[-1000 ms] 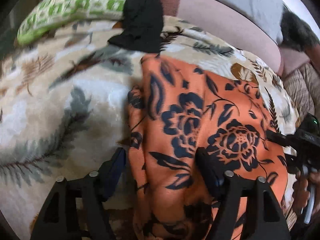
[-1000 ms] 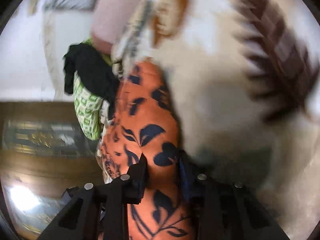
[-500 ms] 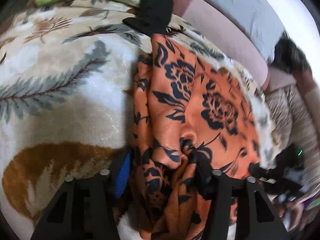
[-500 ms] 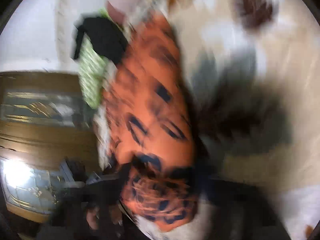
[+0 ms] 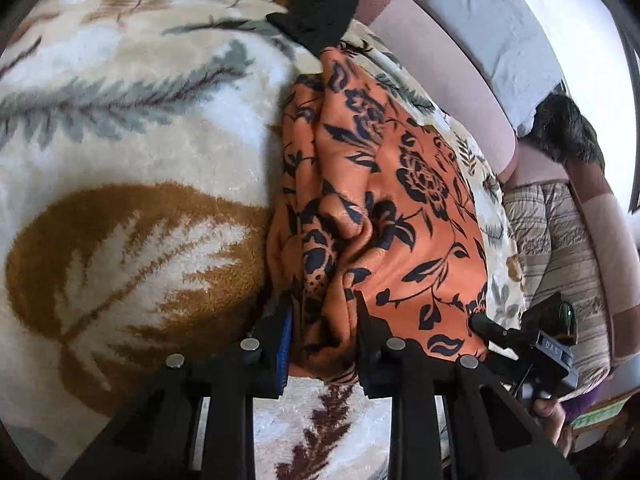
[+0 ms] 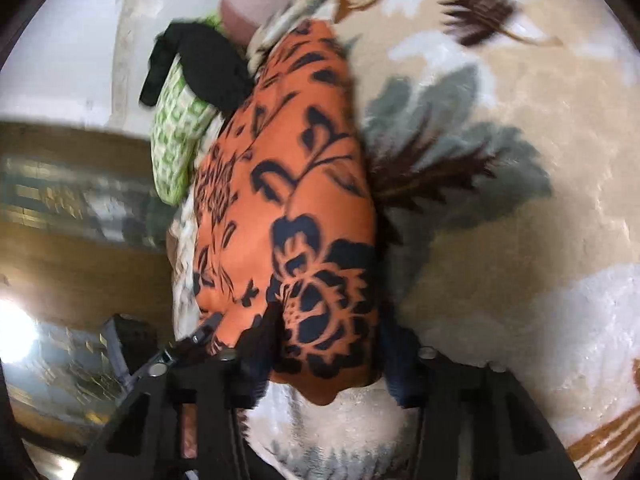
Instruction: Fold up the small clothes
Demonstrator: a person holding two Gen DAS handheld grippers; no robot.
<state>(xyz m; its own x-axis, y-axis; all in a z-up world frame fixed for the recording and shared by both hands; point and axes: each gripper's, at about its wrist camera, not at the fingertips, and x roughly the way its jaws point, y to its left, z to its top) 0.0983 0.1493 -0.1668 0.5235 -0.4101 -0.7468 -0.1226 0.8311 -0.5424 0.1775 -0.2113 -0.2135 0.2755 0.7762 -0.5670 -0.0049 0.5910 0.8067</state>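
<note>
Orange garment point(image 5: 404, 216), black floral print, lying bunched lengthwise on a plush leaf-patterned blanket point(image 5: 132, 168) spread over a bed; near end rumpled into folds, far end reaching toward a black garment point(image 5: 324, 4). Left claw point(image 5: 324, 320): closed on a gathered fold at the near left edge of the orange garment, cloth pinched between the two fingers, one finger showing a blue pad point(image 5: 285, 332). Right claw point(image 6: 328, 344): closed on the garment's near right corner, fabric filling the gap between its fingers; same claw visible from the left wrist view at the cloth's lower right edge point(image 5: 480, 322). Black garment: draped over a green-and-white checked pillow point(image 6: 176, 128), touching the far tip of the orange garment. Pink headboard or bolster point(image 5: 436, 64): running along the far side of the blanket. Grey pillow point(image 5: 492, 28): behind the pink piece. Striped brown quilt point(image 5: 560, 256): beside the blanket at right. Dark furry item point(image 5: 568, 128): at the right, above the quilt; nature cannot be told. Right wrist view blurred in part.
</note>
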